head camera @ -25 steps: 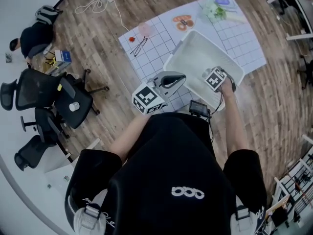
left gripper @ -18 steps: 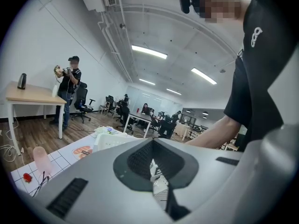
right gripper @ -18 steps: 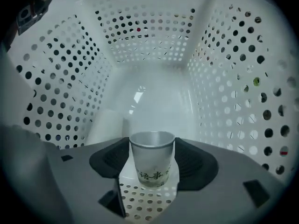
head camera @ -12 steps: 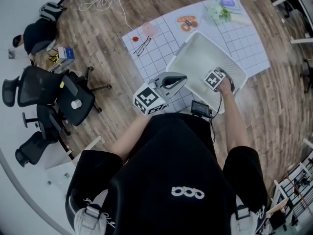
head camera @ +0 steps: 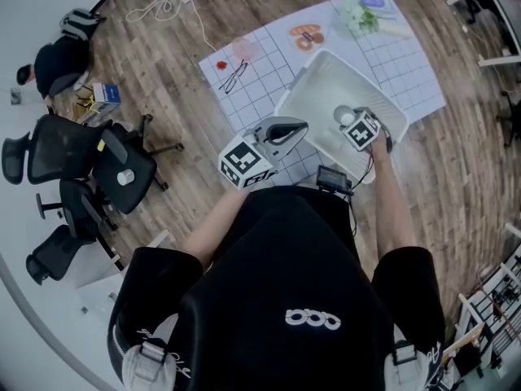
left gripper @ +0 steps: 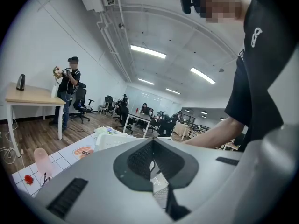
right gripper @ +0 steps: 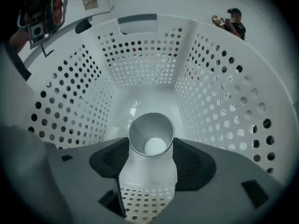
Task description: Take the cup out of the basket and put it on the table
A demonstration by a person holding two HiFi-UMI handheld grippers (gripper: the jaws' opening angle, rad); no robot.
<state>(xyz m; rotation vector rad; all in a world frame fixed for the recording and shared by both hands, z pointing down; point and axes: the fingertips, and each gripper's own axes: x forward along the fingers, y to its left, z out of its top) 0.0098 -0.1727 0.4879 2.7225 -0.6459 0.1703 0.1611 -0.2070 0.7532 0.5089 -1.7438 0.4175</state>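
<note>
A brown wood-plank floor fills the head view, with a cluster of black wheeled office chairs at nine o'clock and a loose white cable at eleven o'clock. The left gripper view shows a white-walled open office with long ceiling strip lights at twelve o'clock. A light wooden table on white legs stands at nine o'clock, and rows of dark desks and chairs sit far back near the centre.

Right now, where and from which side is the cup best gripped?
Across its wall under the rim, coming from above: the cup stands upright, mouth up, inside the basket, whose high walls block the sides. The right hand-held gripper flanks it with open jaws.
</note>
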